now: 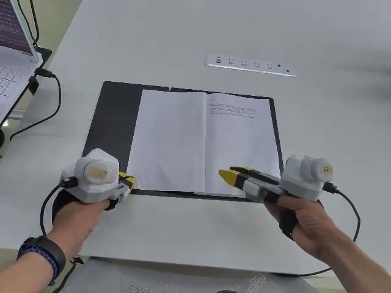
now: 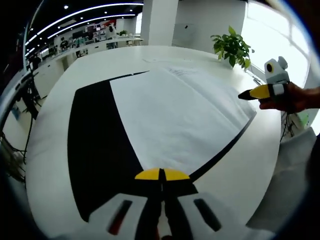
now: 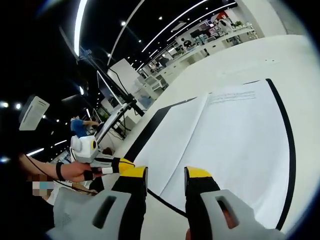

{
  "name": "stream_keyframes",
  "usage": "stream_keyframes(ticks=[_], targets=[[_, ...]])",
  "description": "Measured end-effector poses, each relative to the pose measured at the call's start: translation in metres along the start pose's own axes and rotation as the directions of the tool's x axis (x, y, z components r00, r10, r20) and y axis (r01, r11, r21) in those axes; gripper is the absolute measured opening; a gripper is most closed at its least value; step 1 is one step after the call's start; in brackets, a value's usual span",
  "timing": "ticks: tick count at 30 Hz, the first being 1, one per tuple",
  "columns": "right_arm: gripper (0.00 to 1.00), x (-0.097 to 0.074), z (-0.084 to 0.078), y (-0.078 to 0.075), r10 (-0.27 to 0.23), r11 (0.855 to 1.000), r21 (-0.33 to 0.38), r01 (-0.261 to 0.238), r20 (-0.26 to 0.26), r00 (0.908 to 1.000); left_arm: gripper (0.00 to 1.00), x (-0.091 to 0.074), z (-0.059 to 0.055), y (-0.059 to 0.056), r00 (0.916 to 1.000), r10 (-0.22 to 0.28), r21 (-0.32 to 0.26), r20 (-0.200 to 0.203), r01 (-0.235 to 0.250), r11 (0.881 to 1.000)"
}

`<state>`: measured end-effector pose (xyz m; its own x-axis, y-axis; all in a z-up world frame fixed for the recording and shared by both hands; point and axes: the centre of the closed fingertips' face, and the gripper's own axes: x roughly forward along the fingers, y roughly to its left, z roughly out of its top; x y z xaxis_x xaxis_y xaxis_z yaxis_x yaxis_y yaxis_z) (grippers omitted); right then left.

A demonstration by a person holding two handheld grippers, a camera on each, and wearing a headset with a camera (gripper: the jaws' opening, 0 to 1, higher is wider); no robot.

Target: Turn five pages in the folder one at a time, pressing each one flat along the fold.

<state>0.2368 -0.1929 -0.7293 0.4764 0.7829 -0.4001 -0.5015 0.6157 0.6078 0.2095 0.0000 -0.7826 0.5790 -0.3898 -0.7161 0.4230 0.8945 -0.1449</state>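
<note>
Folder [image 1: 113, 134] lies open; left gripper [image 1: 126, 180] jaws together, right gripper [image 1: 229, 177] jaws apart, seemingly just above right page [image 1: 241, 143]

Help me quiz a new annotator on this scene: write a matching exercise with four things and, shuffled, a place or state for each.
Things:
1. left tongs
2. right tongs
3. laptop
4. power strip

Places or states:
A. open, over the right page
B. beyond the far edge of the folder
C. shut, at the folder's near left corner
D. at the left edge of the table

Pairs: 1-C, 2-A, 3-D, 4-B
</note>
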Motion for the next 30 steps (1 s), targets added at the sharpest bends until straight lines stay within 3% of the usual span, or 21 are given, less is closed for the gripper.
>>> stream_keyframes(ticks=[5, 12, 21, 30], targets=[[0.2, 0.016, 0.011, -0.01, -0.03, 1.0, 0.009, 0.029, 0.019, 0.9994, 0.0, 0.0, 0.0, -0.002, 1.0, 0.008, 0.009, -0.001, -0.008, 1.0], [0.07, 0.04, 0.027, -0.016, -0.013, 0.999, 0.046, 0.01, 0.055, 0.9984, 0.0, -0.001, 0.0, -0.002, 1.0, 0.0, -0.016, 0.009, 0.0, 1.0], [0.03, 0.064, 0.032, -0.028, -0.014, 0.997, 0.079, 0.01, 0.047, 0.9988, 0.0, -0.002, 0.0, -0.001, 0.9999, -0.001, -0.037, 0.016, 0.002, 0.999], [0.0, 0.082, 0.041, -0.031, -0.016, 0.993, 0.12, 0.007, 0.071, 0.9973, 0.0, -0.002, -0.001, -0.001, 0.9999, -0.008, -0.025, 0.007, 0.008, 1.0]])
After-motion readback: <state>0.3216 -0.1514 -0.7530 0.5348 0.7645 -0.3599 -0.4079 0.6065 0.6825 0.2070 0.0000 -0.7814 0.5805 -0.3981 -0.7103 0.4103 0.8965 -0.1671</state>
